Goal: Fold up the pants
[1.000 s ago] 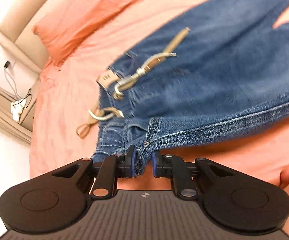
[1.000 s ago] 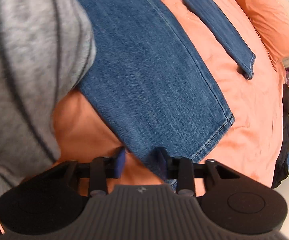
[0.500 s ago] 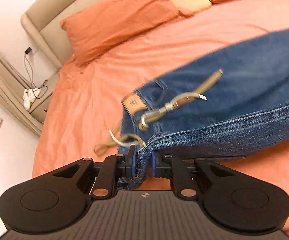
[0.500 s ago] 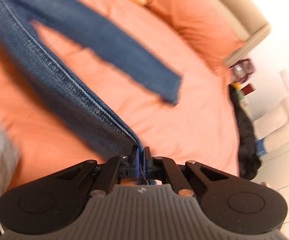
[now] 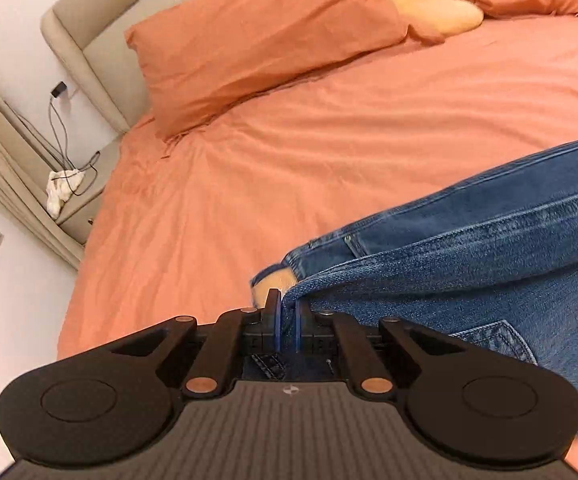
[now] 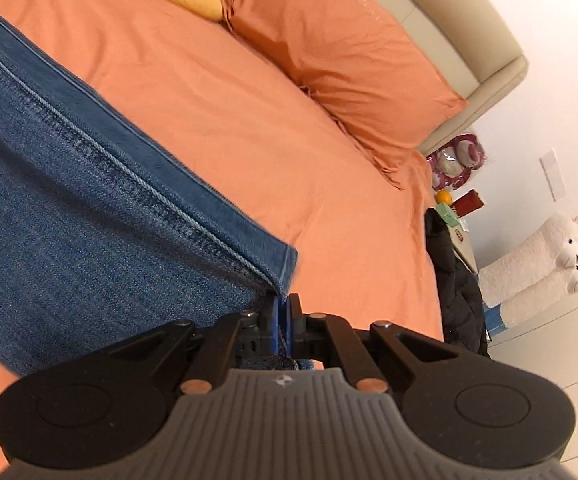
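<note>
Left wrist view, nearest: the left gripper [image 5: 287, 314] is clamped on a folded edge of the blue denim pants [image 5: 469, 248], the cloth pinched between its blue pads [image 5: 276, 320]; its jaws have just closed the last small step on this fabric. A small round emblem sits on the ribbed housing just behind the jaws; no lettering on it can be read. From the jaws the pants run to the right and away, their stitched side seams uppermost, and a back pocket [image 5: 497, 340] with double stitching hangs just right of the claw. A tan patch at the waist edge [image 5: 275, 282] shows just above the pads; any print on it is too blurred to read.

Beyond lies the orange bedspread [image 5: 289, 152], then an orange pillow [image 5: 257, 36] bearing pale writing near its top edge, illegible here. A yellow cushion [image 5: 437, 10] lies between the pillows. At far left, a cable [image 5: 59, 120] hangs over a bedside ledge.

Right wrist view, nearest: the right gripper [image 6: 283, 316] is shut on the hem corner of a pant leg [image 6: 89, 200], denim between its pads. The leg extends left and away from the claw, seam running diagonally. Farther off: bedspread, a second orange pillow [image 6: 341, 60], a black garment [image 6: 455, 280] at the bed's edge, and a white plush toy [image 6: 537, 264] on the floor.
</note>
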Available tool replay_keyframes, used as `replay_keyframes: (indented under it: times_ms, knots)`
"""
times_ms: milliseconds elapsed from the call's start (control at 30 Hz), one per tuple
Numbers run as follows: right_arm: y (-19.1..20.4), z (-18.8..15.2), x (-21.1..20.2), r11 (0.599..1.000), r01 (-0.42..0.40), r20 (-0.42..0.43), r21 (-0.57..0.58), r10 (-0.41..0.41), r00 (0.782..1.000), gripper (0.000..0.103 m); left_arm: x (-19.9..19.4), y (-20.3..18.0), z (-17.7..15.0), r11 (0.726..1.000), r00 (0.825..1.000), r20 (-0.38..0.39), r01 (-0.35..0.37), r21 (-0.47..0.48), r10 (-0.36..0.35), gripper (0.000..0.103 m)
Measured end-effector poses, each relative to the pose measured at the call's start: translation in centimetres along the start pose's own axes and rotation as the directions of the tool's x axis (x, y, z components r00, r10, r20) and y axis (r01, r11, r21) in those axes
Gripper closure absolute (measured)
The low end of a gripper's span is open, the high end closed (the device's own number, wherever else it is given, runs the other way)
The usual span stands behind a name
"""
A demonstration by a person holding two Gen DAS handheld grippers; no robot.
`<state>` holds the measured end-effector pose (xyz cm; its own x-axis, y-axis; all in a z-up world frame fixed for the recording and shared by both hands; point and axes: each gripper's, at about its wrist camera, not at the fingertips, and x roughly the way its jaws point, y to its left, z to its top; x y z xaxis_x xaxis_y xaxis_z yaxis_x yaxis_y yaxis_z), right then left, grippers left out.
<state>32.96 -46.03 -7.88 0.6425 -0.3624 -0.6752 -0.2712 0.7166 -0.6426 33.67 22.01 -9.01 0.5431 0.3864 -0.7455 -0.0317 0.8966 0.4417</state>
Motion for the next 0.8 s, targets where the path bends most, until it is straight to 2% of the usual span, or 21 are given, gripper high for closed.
replay_keyframes:
  times_ms: [233,333,433,567,667,733,800]
  knots:
    - [2.1,3.5,9.0,0.998,-0.025,-0.093,-0.051,0.02,0.995,0.103,6.9,-1.5,1.0,1.0,0.995,-0.099,0.028,0.013,-0.026,0.096]
    - [3.0,4.0,11.3,0.998,-0.026,-0.116,-0.064,0.019,0.993,0.103,8.1,-1.7,0.7,0.999,0.994,-0.103,0.035,0.003,-0.035,0.097]
    - [3.6,3.7,11.7,0.996,-0.022,-0.114,-0.085,0.012,0.993,0.103,6.4,-1.6,-0.3,1.0,0.999,-0.041,0.019,-0.02,-0.02,0.097]
    - [2.5,2.9,8.7,0.996,-0.014,-0.061,-0.087,0.008,0.998,0.103,1.7,-0.3,-1.9,0.997,0.997,0.071,-0.002,-0.072,0.008,0.097]
    - [0.8,4.0,6.8,0.998,0.002,-0.027,-0.062,-0.004,1.0,0.103,0.9,0.7,-1.3,0.995,0.998,0.064,0.002,-0.1,0.004,0.097]
    - [0.3,5.5,7.5,0.999,0.01,-0.027,-0.04,-0.011,1.0,0.103,2.2,0.8,-0.3,0.992,0.999,0.045,0.014,-0.124,-0.009,0.097]
    - [0.9,6.9,9.6,0.999,0.025,-0.065,-0.039,-0.028,0.998,0.103,3.9,0.2,0.7,0.992,0.999,0.027,0.025,-0.125,-0.022,0.097]
